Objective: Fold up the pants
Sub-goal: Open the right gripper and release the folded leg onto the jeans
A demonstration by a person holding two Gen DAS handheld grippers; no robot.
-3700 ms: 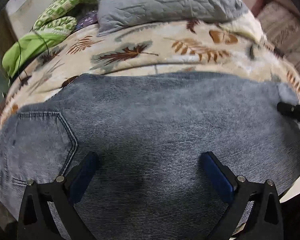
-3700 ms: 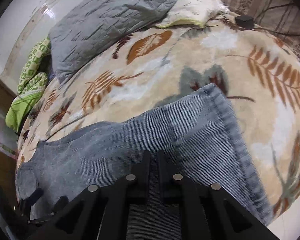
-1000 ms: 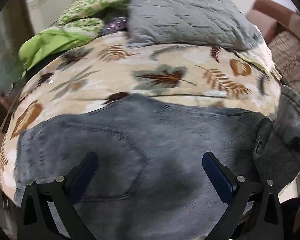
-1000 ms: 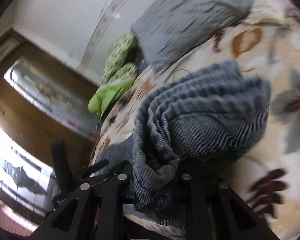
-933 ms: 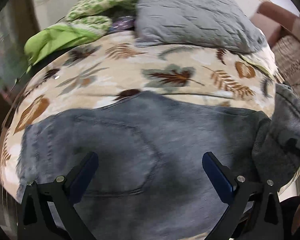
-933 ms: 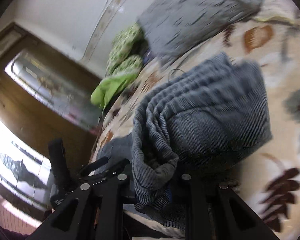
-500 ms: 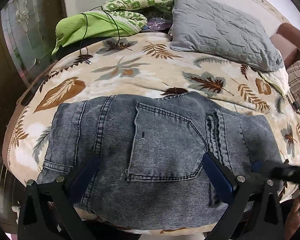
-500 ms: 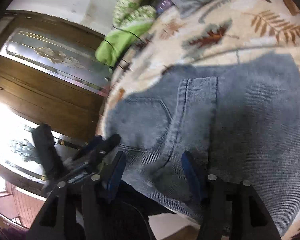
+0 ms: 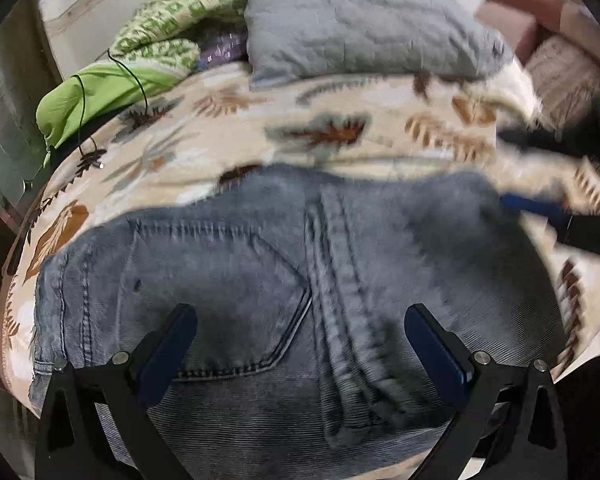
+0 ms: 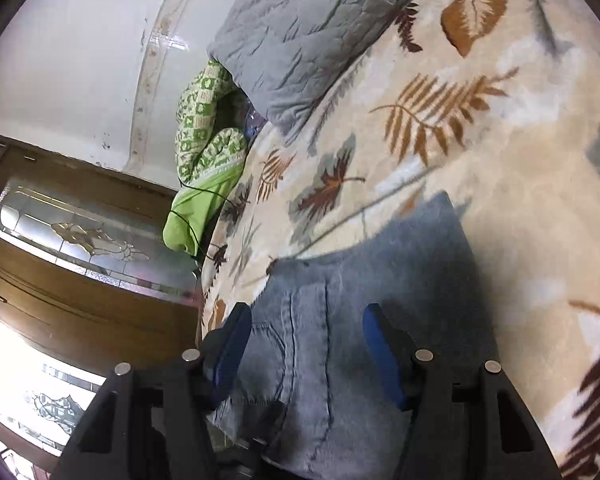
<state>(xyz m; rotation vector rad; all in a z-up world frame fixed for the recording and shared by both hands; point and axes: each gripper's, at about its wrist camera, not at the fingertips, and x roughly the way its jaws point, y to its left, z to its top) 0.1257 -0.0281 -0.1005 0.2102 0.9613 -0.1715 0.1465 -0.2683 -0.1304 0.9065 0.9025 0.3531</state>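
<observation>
Bed [image 10: 520,208] under a cream leaf-print blanket, grey quilted pillow [image 9: 364,36] at its head, green patterned bedding [image 10: 204,120] beside it, white wall [image 10: 72,64], brown wooden door [image 10: 80,304] with bright patterned glass panels.

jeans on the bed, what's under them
The folded jeans lie on a cream blanket with a leaf print, which shows around their far edges. Whatever lies directly beneath the denim is covered and cannot be seen.
</observation>
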